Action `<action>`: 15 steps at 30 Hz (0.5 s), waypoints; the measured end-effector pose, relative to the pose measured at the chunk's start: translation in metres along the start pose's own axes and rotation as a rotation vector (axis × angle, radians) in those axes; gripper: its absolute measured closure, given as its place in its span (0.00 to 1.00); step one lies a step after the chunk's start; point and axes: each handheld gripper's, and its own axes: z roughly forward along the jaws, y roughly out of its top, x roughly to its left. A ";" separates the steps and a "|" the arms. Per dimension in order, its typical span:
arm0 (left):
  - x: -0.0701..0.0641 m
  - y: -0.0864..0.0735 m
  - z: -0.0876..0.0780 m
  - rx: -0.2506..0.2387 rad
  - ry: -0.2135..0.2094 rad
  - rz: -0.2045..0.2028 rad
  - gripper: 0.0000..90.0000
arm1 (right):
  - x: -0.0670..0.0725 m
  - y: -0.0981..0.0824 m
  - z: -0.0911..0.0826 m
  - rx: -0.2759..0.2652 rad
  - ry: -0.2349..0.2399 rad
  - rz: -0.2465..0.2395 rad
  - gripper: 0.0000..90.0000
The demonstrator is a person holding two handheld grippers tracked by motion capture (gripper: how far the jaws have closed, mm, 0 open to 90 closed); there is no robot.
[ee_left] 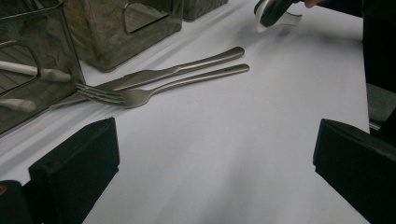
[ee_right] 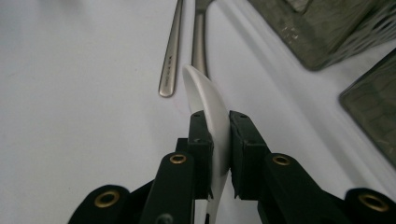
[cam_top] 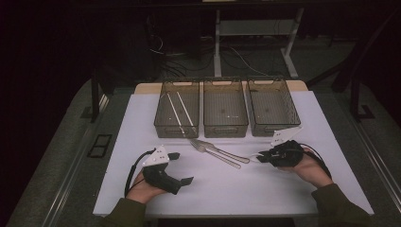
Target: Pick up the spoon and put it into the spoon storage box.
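While the right tool (ee_right: pixel 219 140) pinches a white plastic spoon (ee_right: pixel 208 100) just above the bench (cam_top: pixel 236 189) at four o'clock — near the fork (ee_left: pixel 140 95) and knife (ee_left: pixel 187 67) — the left tool (cam_top: pixel 179 168) rests wide open, empty, at seven o'clock.

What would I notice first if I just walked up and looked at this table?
Probably the right gripper, near the table's right side, pinching a thin white spoon-like piece between its black jaws. Next, the shiny metal fork and knife lying side by side in the middle of the white table. Behind them stand three see-through bins in a row, and the left one holds white chopsticks.
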 end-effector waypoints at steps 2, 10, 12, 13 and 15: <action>0.000 0.000 0.000 0.002 0.002 0.001 0.00 | -0.002 0.004 -0.003 -0.013 -0.004 -0.002 0.89; -0.001 0.000 0.001 0.010 -0.002 0.008 0.00 | -0.009 0.018 -0.009 -0.047 -0.022 0.013 0.89; -0.001 0.000 0.002 0.011 -0.005 0.009 0.00 | -0.011 0.021 -0.008 -0.047 -0.029 0.015 0.89; -0.001 0.001 0.002 0.014 -0.005 0.012 0.00 | -0.011 0.023 -0.009 -0.047 -0.031 0.016 0.89; -0.001 0.001 0.002 0.014 -0.007 0.012 0.00 | -0.013 0.029 -0.010 -0.053 -0.039 0.015 0.89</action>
